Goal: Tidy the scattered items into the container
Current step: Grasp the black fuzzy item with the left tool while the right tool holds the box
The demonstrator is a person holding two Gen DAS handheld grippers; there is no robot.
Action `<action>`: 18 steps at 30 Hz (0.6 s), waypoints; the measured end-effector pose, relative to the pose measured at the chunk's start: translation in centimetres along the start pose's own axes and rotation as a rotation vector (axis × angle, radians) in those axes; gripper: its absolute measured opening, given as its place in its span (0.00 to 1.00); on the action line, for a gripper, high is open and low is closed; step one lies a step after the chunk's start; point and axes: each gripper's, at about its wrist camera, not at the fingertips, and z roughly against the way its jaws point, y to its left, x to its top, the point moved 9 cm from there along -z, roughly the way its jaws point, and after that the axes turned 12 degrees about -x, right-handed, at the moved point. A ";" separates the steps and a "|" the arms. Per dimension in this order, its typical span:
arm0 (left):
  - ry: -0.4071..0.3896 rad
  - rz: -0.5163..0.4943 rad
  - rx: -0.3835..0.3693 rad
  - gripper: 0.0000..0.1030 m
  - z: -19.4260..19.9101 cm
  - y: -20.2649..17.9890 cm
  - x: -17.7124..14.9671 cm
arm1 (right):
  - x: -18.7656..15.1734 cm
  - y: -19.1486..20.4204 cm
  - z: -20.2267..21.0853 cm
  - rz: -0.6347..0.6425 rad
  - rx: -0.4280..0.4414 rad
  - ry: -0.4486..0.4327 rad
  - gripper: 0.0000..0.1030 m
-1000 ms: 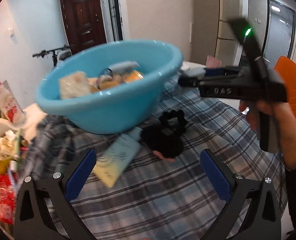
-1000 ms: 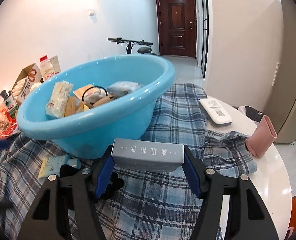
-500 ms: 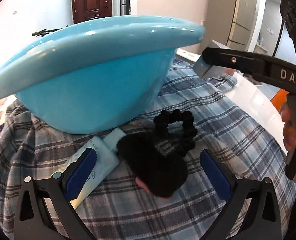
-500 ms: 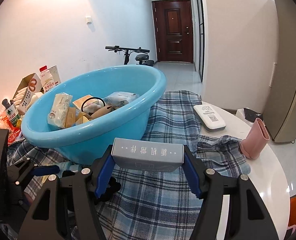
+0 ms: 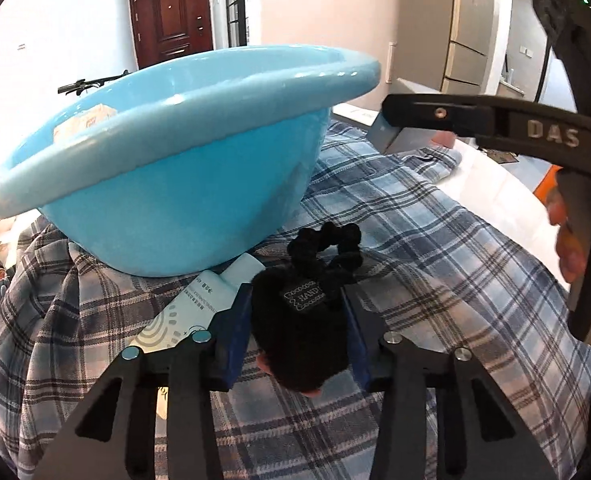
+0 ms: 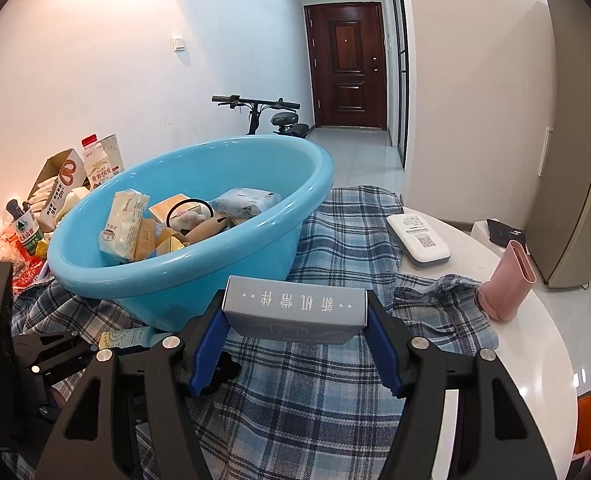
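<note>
A light blue plastic basin (image 5: 183,184) (image 6: 223,264) sits on a plaid cloth and holds several packets. My left gripper (image 5: 297,332) is shut on a black fuzzy pouch (image 5: 299,344) lying on the cloth just in front of the basin, with a black scrunchie (image 5: 331,248) against it and a pale tube (image 5: 191,312) beside it. My right gripper (image 6: 295,336) is shut on a grey box (image 6: 295,306) and holds it above the cloth near the basin's front rim; it also shows in the left wrist view (image 5: 399,132).
A plaid cloth (image 6: 327,400) covers a white round table (image 6: 535,360). A white remote-like box (image 6: 417,240) and a pink holder (image 6: 507,280) lie at the right. Snack packs and a bottle (image 6: 95,160) crowd the left. A bicycle (image 6: 263,116) stands behind.
My left gripper has dropped low towards the cloth and closed its fingers on the black pouch. My right gripper still holds the grey box and has drawn back slightly from the basin.
</note>
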 end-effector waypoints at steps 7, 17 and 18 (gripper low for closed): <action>-0.022 -0.044 -0.012 0.39 2.0 -1.7 -0.6 | 0.2 -0.2 0.2 -0.002 -0.006 -0.006 0.65; -0.122 -0.054 -0.020 0.39 8.3 -2.0 0.4 | 1.0 -0.6 1.4 -0.011 -0.015 -0.044 0.65; -0.138 -0.051 -0.021 0.39 9.1 -1.9 0.6 | 1.1 -0.8 1.6 -0.020 -0.016 -0.047 0.65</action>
